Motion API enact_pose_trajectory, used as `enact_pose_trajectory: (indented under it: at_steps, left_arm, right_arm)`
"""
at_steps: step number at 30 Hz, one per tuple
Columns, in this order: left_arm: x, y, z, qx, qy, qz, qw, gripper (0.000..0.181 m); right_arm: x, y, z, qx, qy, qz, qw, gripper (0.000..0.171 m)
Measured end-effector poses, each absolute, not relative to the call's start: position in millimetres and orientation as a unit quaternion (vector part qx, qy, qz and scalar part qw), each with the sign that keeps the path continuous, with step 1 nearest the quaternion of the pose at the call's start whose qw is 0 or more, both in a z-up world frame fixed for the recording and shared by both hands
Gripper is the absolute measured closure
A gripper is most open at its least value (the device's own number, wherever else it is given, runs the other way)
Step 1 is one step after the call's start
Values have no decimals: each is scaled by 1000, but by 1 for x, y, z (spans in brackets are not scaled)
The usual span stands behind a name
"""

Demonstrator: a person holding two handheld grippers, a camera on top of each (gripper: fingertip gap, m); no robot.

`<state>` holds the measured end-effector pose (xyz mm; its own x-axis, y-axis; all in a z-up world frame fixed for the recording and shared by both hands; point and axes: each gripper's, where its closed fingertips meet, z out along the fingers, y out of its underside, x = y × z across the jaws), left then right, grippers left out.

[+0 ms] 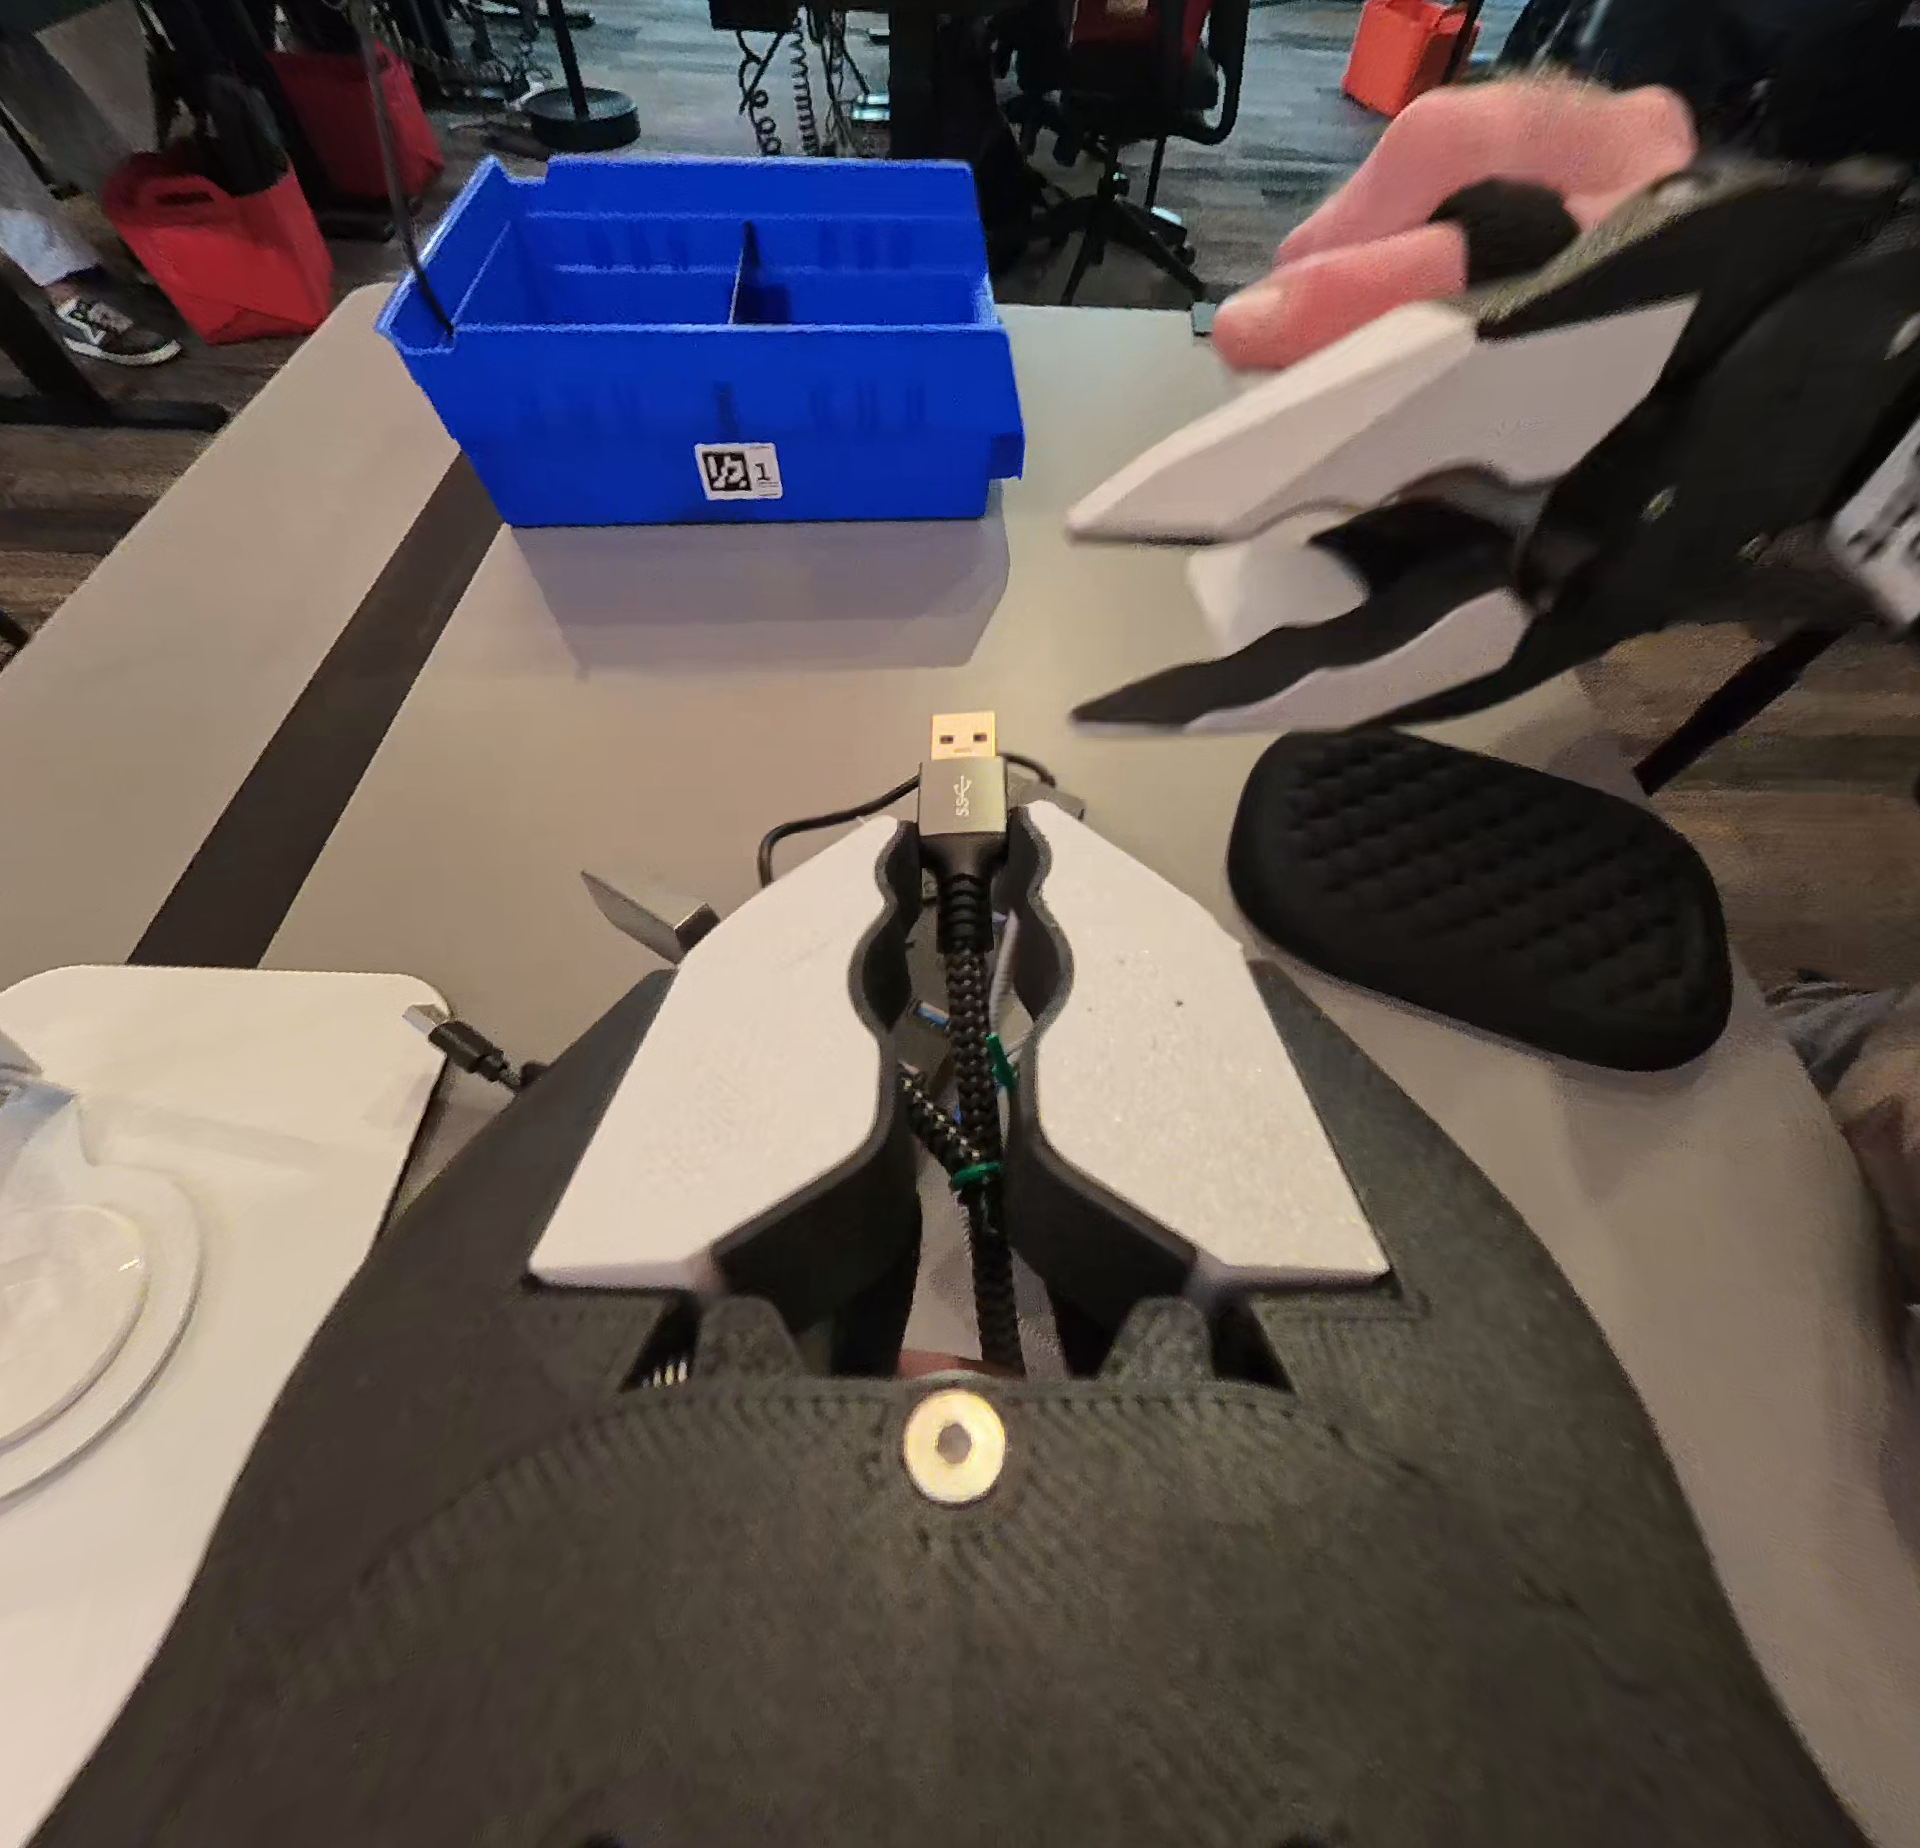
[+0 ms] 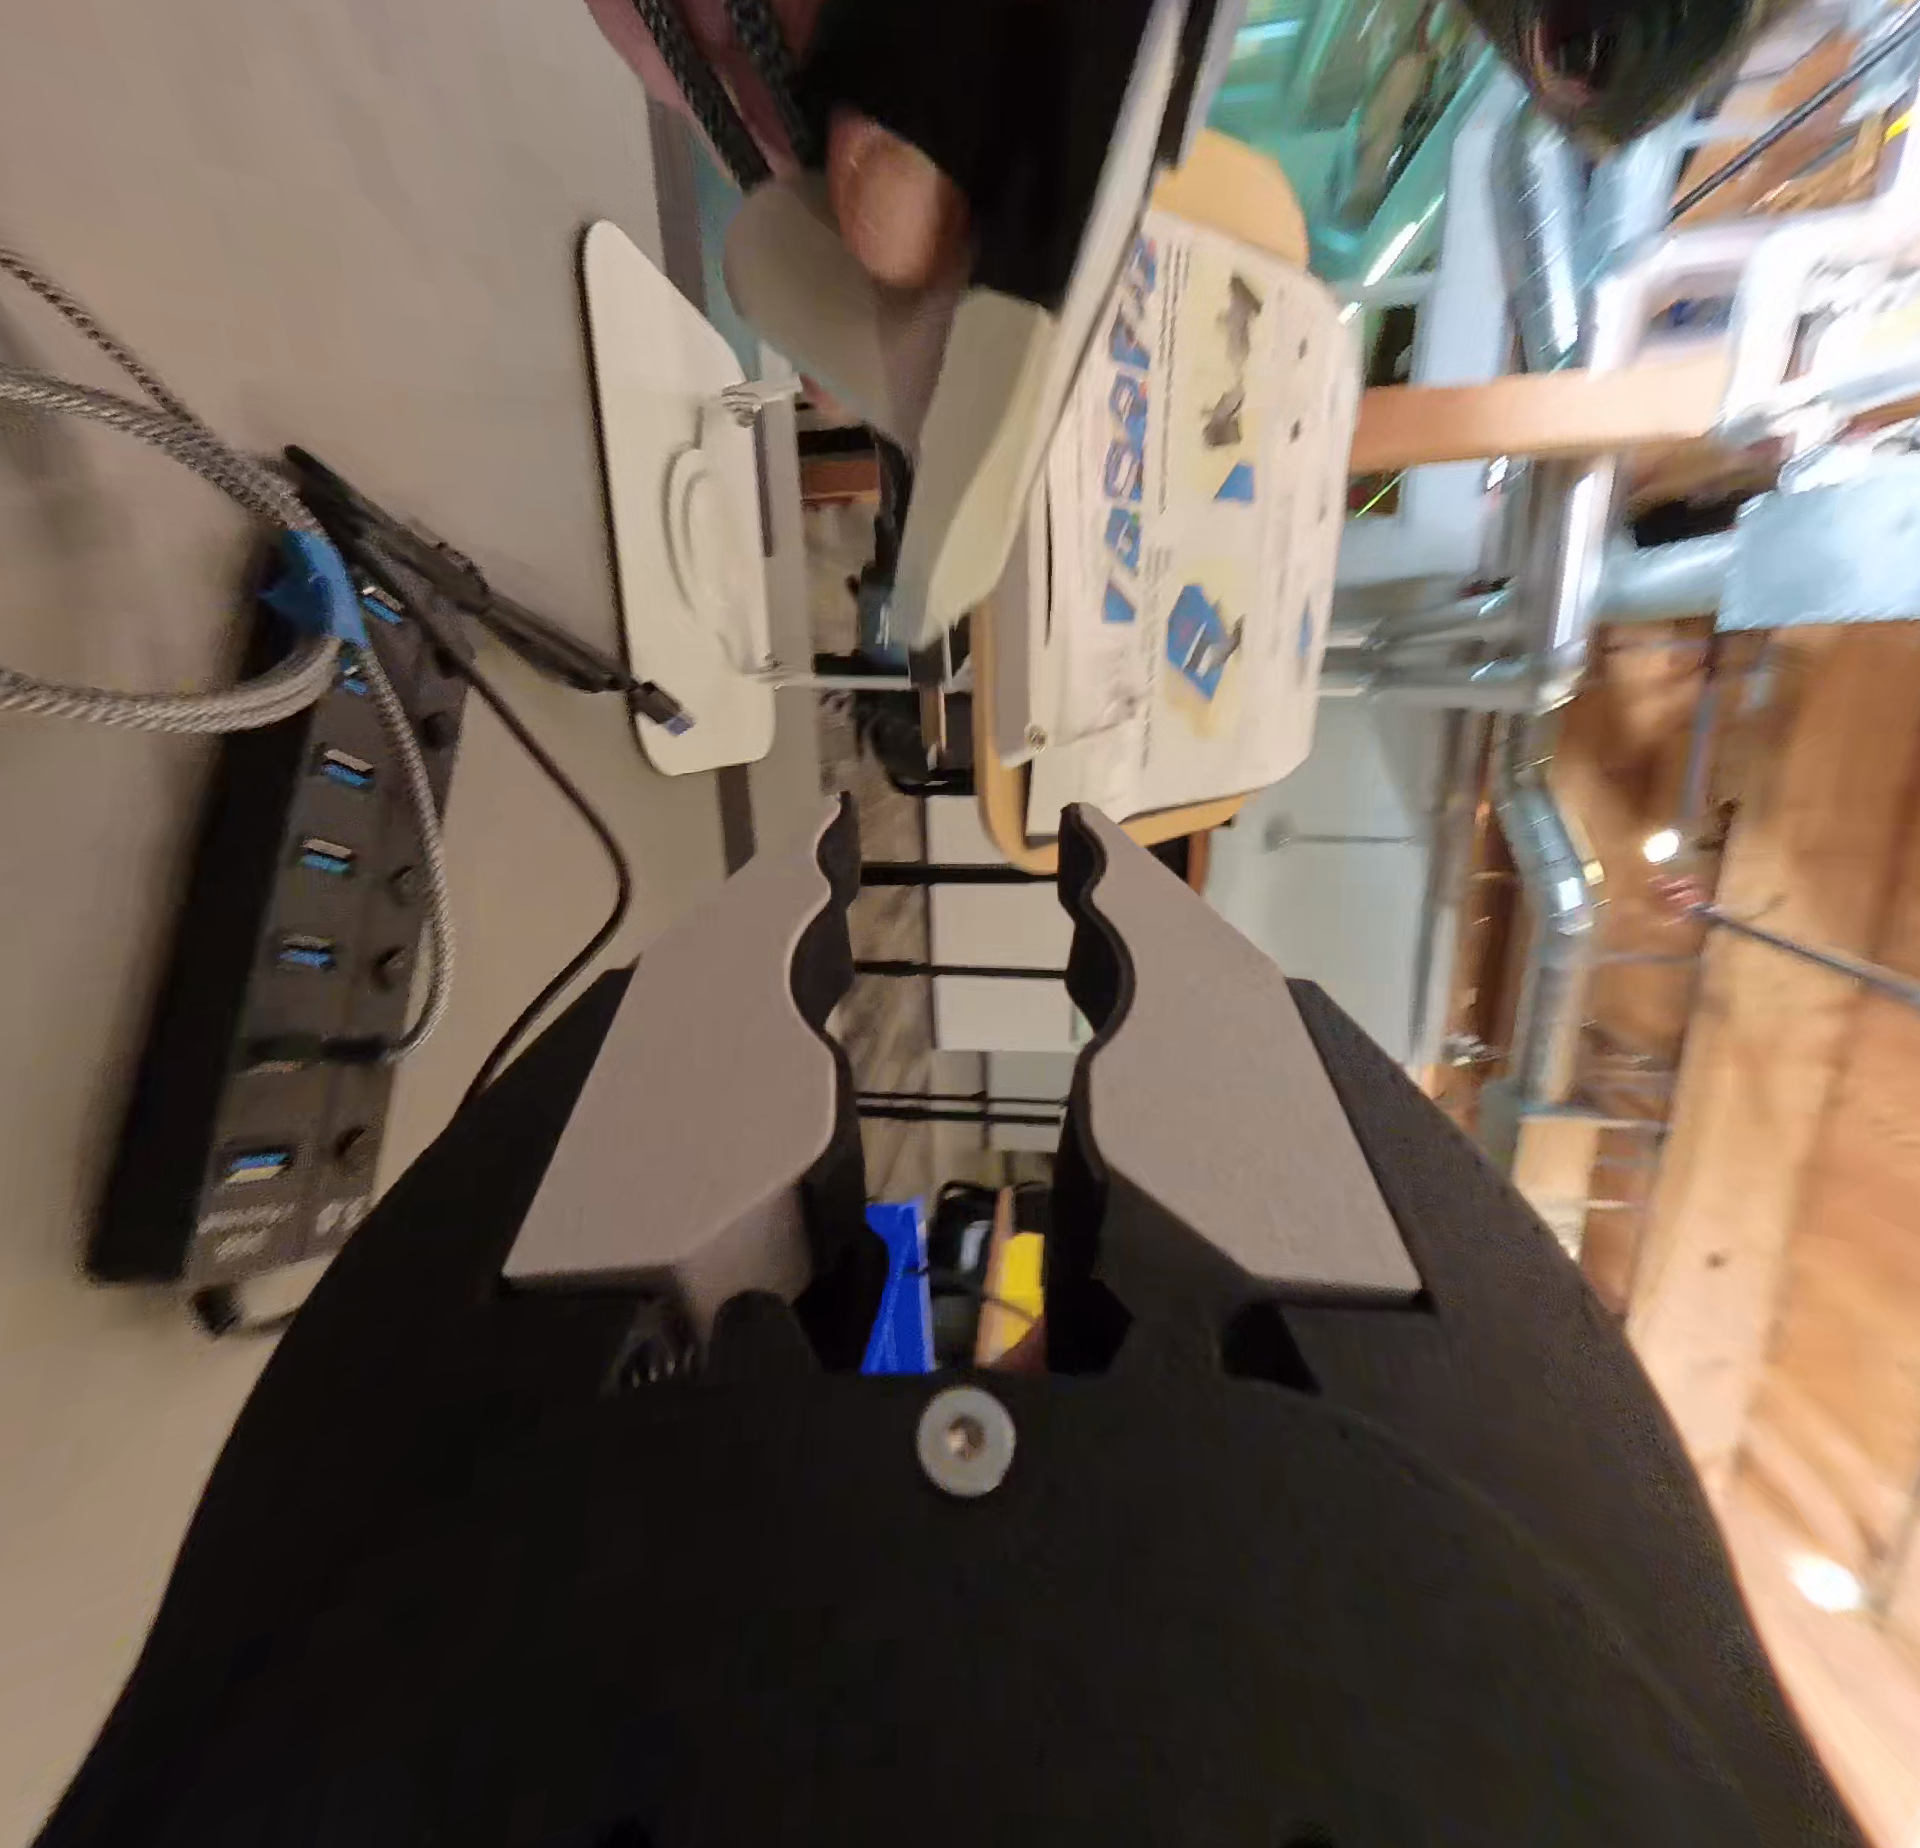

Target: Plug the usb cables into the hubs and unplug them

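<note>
My left gripper (image 1: 961, 827) is shut on the grey plug of a black braided USB cable (image 1: 961, 790), held above the table. Its metal tip (image 1: 963, 736) sticks out forward past the fingertips and the cable runs back between the fingers. My right gripper (image 2: 958, 816) is open and empty, turned on its side in the air. It also shows in the left wrist view (image 1: 1081, 619), up to the right, held by a pink-gloved hand (image 1: 1455, 198). A black USB hub (image 2: 281, 915) with several blue ports lies on the table to its left, with a grey braided cable (image 2: 208, 697) at it.
A blue divided bin (image 1: 707, 344) stands at the far table edge. A white board (image 1: 208, 1071) lies at the left with a thin black cable's plug (image 2: 655, 702) resting on it. A loose grey plug (image 1: 649, 910) lies on the table. A black mesh pad (image 1: 1475, 894) sits at the right.
</note>
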<state>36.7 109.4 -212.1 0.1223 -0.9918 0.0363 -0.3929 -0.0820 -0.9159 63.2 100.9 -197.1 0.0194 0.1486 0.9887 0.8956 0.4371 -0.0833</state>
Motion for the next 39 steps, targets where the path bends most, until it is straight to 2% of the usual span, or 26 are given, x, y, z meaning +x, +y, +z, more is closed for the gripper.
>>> enact_pose_trajectory:
  at_steps: [2, 6, 11, 12, 19, 23, 36, 39]
  left_arm:
    - [41, 105, -209, -633, 543, -385, 396, 165]
    - [45, 101, -205, -631, 540, -391, 397, 165]
    - [45, 97, -200, -628, 542, -396, 393, 165]
    - [46, 96, -202, -630, 545, -391, 392, 165]
    - [50, 98, -196, -625, 536, -387, 416, 165]
    - [47, 104, -179, -607, 514, -397, 459, 154]
    - [53, 109, -155, -558, 437, -472, 524, 165]
    - [56, 111, -156, -566, 418, -487, 517, 160]
  right_arm:
    - [50, 106, -198, -386, -628, -344, 582, 139]
    - [43, 113, -196, -356, -620, -368, 595, 164]
    - [37, 117, -196, -337, -620, -372, 603, 159]
    - [36, 118, -196, -338, -623, -372, 600, 164]
    - [40, 121, -191, -387, -600, -326, 620, 165]
    - [47, 126, -176, -444, -544, -281, 655, 165]
    - [47, 128, -162, -496, -453, -232, 703, 164]
    - [50, 131, -162, -510, -432, -224, 709, 164]
